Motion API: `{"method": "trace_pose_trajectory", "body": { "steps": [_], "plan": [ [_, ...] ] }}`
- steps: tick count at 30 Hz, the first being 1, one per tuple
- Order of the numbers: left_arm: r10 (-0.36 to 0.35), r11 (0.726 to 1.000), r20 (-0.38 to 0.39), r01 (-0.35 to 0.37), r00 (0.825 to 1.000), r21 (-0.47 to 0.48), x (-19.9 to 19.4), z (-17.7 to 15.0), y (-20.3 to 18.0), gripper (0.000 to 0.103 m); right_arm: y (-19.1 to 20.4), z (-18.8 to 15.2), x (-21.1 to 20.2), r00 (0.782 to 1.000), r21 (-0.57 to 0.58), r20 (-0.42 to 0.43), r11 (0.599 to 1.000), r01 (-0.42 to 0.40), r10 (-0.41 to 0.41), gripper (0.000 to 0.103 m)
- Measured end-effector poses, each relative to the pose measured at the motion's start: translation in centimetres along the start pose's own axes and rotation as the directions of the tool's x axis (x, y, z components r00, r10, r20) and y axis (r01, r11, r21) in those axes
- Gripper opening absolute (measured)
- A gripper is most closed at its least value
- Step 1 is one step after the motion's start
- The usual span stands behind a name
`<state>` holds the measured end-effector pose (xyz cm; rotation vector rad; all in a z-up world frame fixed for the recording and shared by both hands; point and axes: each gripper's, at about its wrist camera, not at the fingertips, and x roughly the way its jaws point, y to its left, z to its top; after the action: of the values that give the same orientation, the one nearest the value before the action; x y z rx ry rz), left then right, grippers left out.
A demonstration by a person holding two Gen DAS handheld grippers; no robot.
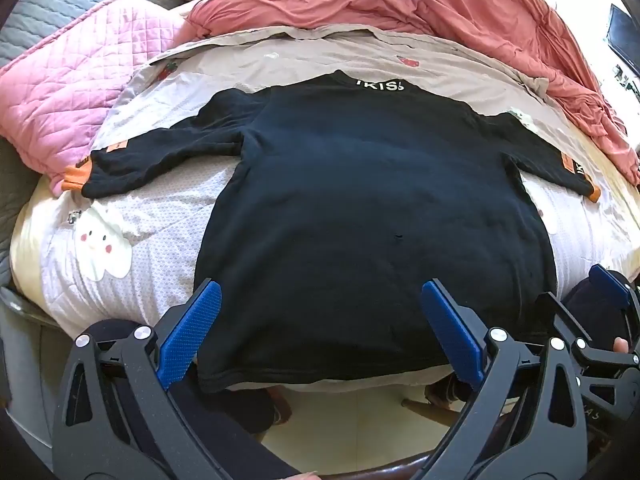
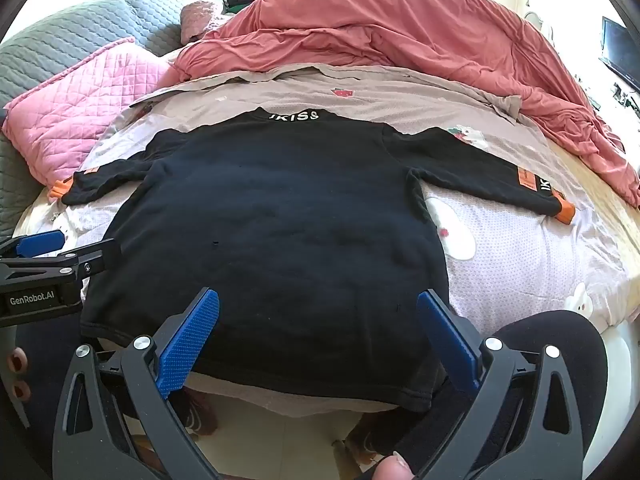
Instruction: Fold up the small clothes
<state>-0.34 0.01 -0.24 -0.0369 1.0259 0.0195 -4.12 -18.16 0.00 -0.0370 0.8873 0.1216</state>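
Jaws of left gripper and right gripper spread wide, empty, above near hem of black sweatshirt, spread flat ahead, sleeves out, likely laid ready for folding.

a bed fills both views, covered by a pale sheet printed with small dots and white cartoon animals. a black long-sleeved top lies flat on the sheet, directly beyond the blue fingertips, its hem nearest them and hanging just over the bed's near edge, its collar with white letters farthest away. both sleeves spread outward past either finger, each ending in an orange cuff. beyond the collar lies a grey-brown cloth with a strawberry print. further still, a rumpled coral blanket is heaped across the far side. off past the left finger, a pink quilted pillow rests against grey quilted padding.
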Motion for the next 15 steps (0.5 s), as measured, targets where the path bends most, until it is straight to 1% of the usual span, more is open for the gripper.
{"method": "trace_pose_trajectory", "body": {
  "steps": [15],
  "plan": [
    [0.002,1.0,-0.002,-0.002,1.0,0.001,-0.02,0.09,0.02,0.094,0.16,-0.03,-0.03,1.0,-0.001,-0.001,1.0,0.0,0.0,0.099]
  ]
}}
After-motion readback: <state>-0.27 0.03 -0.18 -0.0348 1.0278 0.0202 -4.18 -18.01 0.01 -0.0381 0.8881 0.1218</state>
